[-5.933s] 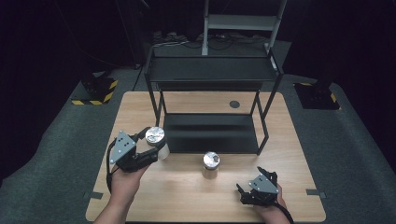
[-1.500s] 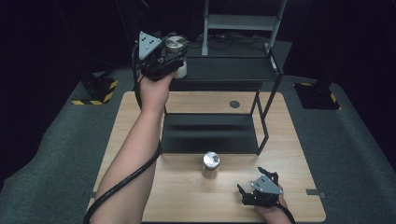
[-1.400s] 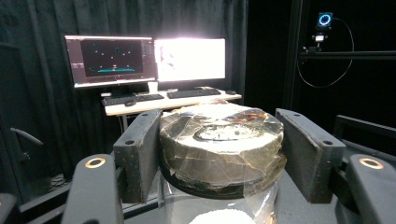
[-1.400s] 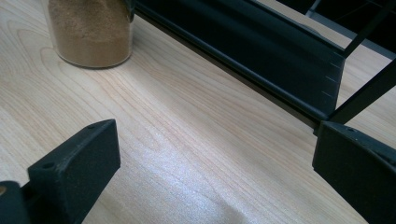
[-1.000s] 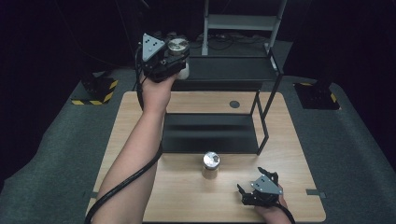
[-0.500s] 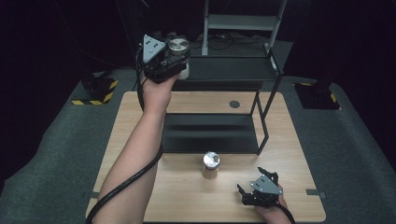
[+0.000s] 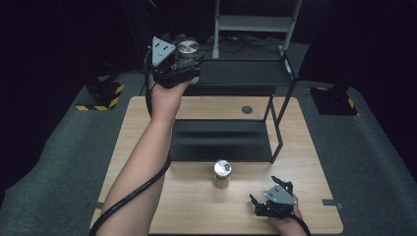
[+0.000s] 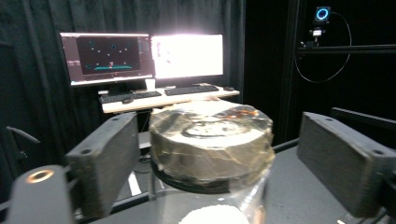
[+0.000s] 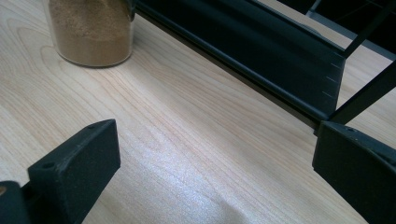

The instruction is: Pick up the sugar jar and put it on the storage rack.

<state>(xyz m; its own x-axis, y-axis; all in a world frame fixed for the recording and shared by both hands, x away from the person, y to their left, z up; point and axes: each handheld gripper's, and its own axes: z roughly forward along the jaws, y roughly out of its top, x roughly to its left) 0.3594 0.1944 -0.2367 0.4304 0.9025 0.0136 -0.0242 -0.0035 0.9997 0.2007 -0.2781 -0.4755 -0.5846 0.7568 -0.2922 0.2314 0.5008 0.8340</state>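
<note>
Left gripper [image 7: 183,59] at 11 o'clock, jaws just opening, spread off jar [image 8: 212,142] standing on top shelf [image 7: 241,73]. Risk: pulling back crooked clips lid, jar tips. Right gripper [image 7: 273,199] released, idle at 5 o'clock; second jar [image 7: 222,173] mid-table.

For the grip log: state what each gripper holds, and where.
Nothing is held. The left gripper has just been opening its jaws, which stand clear of the jar between them. The right gripper is open, empty.
</note>
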